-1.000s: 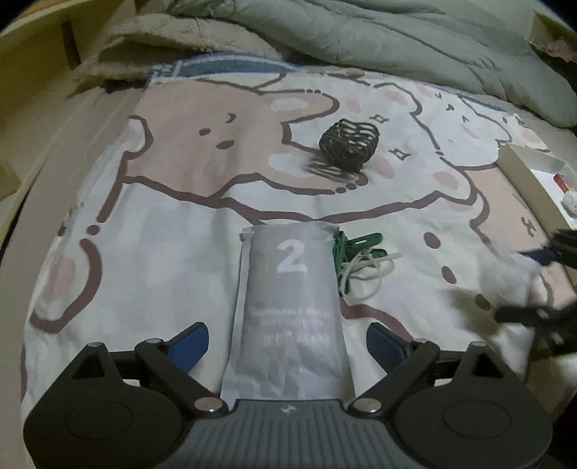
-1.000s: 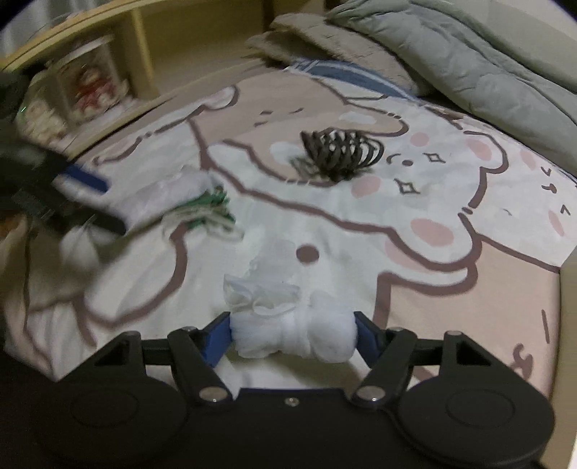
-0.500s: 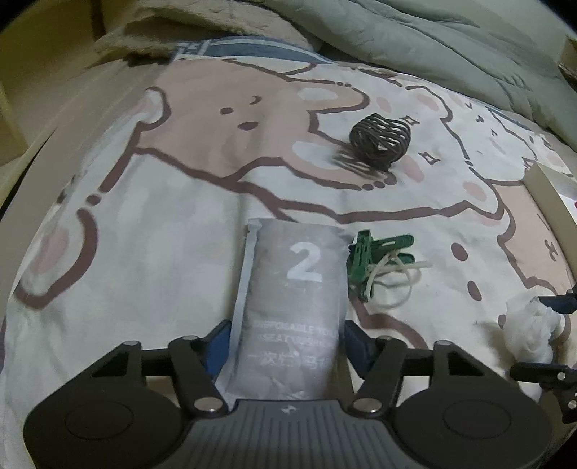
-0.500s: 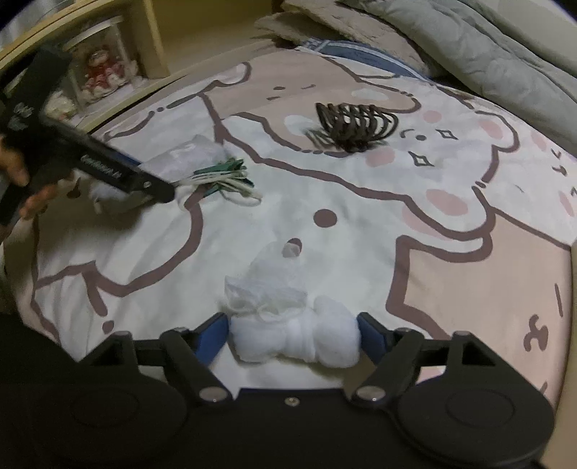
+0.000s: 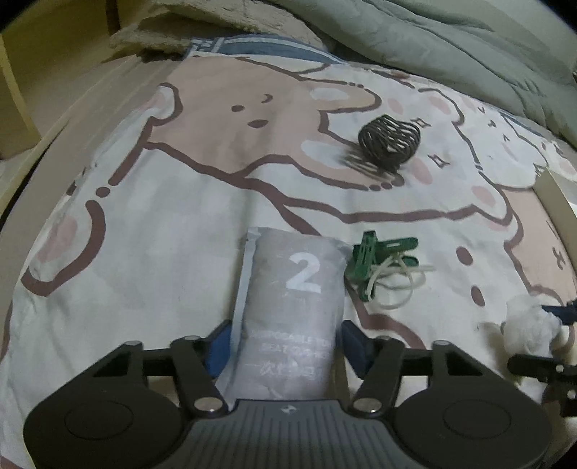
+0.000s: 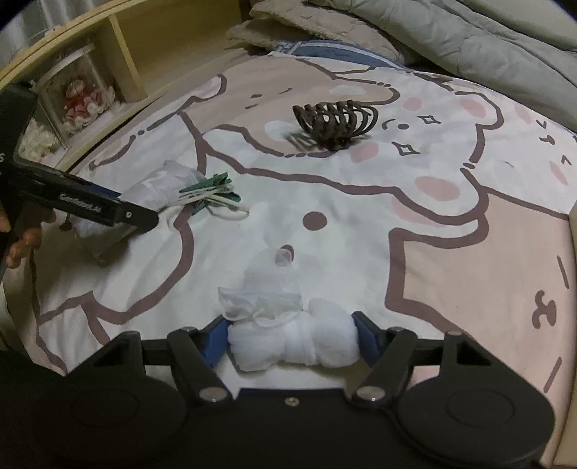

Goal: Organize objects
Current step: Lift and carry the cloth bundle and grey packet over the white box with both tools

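A grey packet point(image 5: 299, 299) printed with a white "2" lies on the bear-print bedsheet point(image 5: 144, 252), and my left gripper point(image 5: 286, 342) is shut on its near end, a blue pad against each side. My right gripper point(image 6: 292, 335) has its jaws closing, its pads pressing the two ends of a white rolled mesh bundle point(image 6: 292, 342). Green clothes pegs tangled with white bands point(image 5: 382, 267) lie just right of the packet. Farther back, a dark hair claw point(image 5: 389, 144) rests on the sheet. In the right wrist view, the left gripper point(image 6: 137, 216) sits over the packet point(image 6: 158, 184), beside the pegs point(image 6: 209, 194).
A grey-green duvet point(image 5: 432, 36) and a beige blanket point(image 6: 306, 21) are heaped at the back of the bed. A white box point(image 5: 555, 202) sits at the right edge. A wooden shelf with a boxed figurine point(image 6: 79, 97) runs along the left. A hand point(image 6: 21, 245) holds the left gripper.
My left jaws closed from wide open onto the grey packet. My right jaws eased off the white bundle, then pressed it again. Both wrists rolled slightly.
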A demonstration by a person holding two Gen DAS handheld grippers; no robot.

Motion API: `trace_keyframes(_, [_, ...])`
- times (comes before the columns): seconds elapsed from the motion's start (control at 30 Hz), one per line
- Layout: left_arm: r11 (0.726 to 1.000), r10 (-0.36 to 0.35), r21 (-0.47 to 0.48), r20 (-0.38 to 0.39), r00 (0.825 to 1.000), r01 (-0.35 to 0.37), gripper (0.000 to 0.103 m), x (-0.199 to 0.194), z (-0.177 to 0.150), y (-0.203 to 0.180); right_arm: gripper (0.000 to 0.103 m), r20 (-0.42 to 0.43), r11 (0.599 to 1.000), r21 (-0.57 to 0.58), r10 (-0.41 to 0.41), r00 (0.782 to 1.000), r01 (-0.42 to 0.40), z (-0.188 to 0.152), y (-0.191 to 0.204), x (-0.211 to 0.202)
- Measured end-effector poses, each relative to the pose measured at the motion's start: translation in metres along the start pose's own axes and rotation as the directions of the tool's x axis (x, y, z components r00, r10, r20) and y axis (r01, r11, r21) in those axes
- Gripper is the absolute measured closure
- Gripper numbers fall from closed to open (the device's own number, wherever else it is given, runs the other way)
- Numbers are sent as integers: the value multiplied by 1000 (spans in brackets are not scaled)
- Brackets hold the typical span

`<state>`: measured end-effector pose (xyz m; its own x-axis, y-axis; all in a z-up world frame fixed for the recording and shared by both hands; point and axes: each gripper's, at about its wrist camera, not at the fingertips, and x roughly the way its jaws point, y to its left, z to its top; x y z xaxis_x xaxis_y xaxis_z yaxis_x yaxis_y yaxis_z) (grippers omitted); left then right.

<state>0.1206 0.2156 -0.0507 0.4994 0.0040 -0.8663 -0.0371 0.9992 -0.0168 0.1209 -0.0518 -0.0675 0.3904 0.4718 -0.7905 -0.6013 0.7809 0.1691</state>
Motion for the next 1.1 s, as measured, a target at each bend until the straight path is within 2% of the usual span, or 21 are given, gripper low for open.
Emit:
trace_keyframes(0.13, [1000, 16, -3, 30, 999, -16, 45, -10, 2, -5, 32, 23, 1000, -6, -13, 1000, 14, 1, 0, -3])
trace_keyframes(0.27, [999, 44, -20, 98, 994, -43, 45, -30, 7, -10, 32, 73, 1000, -4, -14, 997, 14, 9, -1, -15])
trace_keyframes(0.53, [998, 61, -34, 232, 971, -54, 45, -72, 27, -33, 32, 218, 999, 27, -33, 975, 28, 39, -11, -54])
trace_keyframes(0.8, [1000, 21, -26, 320, 947, -14, 45, -93, 40, -74, 32, 317, 994, 80, -91, 944, 69, 52, -34, -94])
trace_keyframes(1.1, [997, -78, 8, 359, 930, 80, 45, -97, 45, -132, 32, 330, 974, 137, -215, 919, 179, 38, -75, -133])
